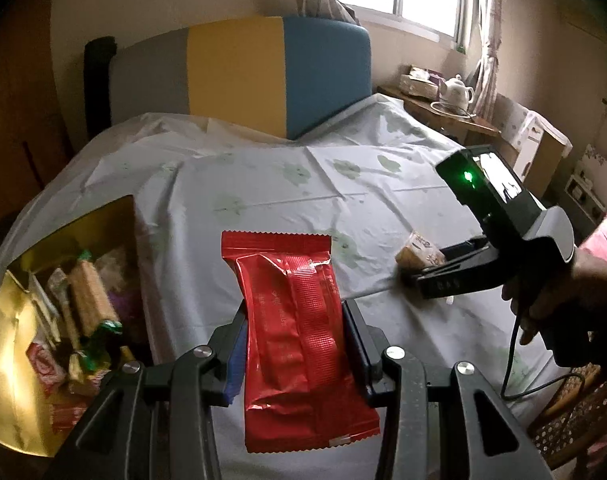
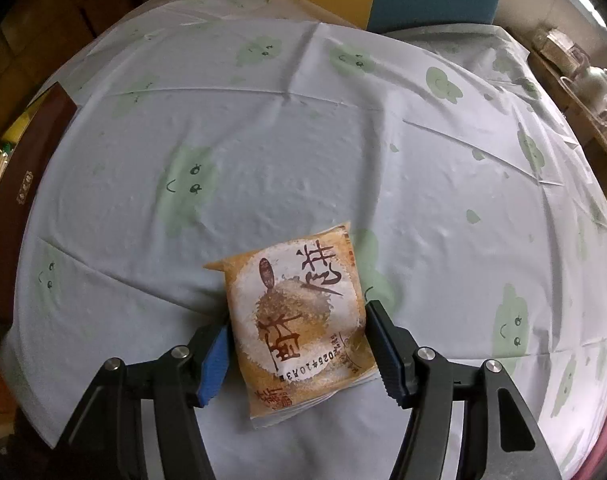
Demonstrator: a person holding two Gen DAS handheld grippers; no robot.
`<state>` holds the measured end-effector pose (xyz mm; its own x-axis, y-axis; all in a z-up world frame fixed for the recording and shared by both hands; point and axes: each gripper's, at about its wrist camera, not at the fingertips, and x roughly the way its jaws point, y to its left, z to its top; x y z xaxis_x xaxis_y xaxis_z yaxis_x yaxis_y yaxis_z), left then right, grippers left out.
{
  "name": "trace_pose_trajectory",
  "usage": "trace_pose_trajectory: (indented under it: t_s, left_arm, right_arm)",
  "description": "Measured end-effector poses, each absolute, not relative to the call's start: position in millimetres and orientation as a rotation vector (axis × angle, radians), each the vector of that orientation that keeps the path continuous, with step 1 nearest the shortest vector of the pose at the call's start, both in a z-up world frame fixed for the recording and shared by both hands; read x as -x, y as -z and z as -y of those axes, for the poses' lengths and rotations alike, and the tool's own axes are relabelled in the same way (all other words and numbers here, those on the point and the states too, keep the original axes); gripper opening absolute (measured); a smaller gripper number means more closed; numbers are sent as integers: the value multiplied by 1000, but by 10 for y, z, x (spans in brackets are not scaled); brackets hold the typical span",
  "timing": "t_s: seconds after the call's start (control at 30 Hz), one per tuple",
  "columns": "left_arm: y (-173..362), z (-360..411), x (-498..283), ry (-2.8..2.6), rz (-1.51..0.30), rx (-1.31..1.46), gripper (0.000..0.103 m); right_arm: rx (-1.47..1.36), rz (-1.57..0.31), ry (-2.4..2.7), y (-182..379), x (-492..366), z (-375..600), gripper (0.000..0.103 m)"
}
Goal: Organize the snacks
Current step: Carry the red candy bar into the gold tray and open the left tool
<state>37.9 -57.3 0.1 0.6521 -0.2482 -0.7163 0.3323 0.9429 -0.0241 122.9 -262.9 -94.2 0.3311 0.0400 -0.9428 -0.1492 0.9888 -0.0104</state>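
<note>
My left gripper (image 1: 293,308) is shut on a long red snack packet (image 1: 291,280) and holds it upright above the table, pads pressed on both long edges. At the left stands an open gold box (image 1: 11,344) with several wrapped snacks inside. In the right wrist view a tan square snack packet (image 2: 295,300) lies on the tablecloth between the fingers of my right gripper (image 2: 299,318), and the pads touch its two sides. The left wrist view also shows the right gripper (image 1: 415,276), held by a hand, low over the table with the tan packet (image 1: 419,249) at its tip.
A white tablecloth (image 2: 263,140) with green cartoon prints covers the round table. The box's dark brown side (image 2: 27,152) is at the left edge. A grey, yellow and blue chair back (image 1: 239,76) stands behind the table. A sideboard with a teapot (image 1: 457,88) is at the far right.
</note>
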Motion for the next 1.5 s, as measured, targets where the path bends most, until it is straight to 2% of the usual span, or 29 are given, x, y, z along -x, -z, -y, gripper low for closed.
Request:
trace_pose_trajectory:
  t_s: [0.5,1.1,1.5]
  left_arm:
    - [-234,-60,-371,174,-757,-52,44]
    - [-99,-1016,-320,-77,-785,13,44]
    - [35,-1934,-236,-206,-856,336,44]
  right_arm:
    - [263,-1162,-111,991,-1037,2322,60]
    - [327,-1129,-111,952,-942,2232,60]
    - [357,-1118,-110,931,-878,2161,60]
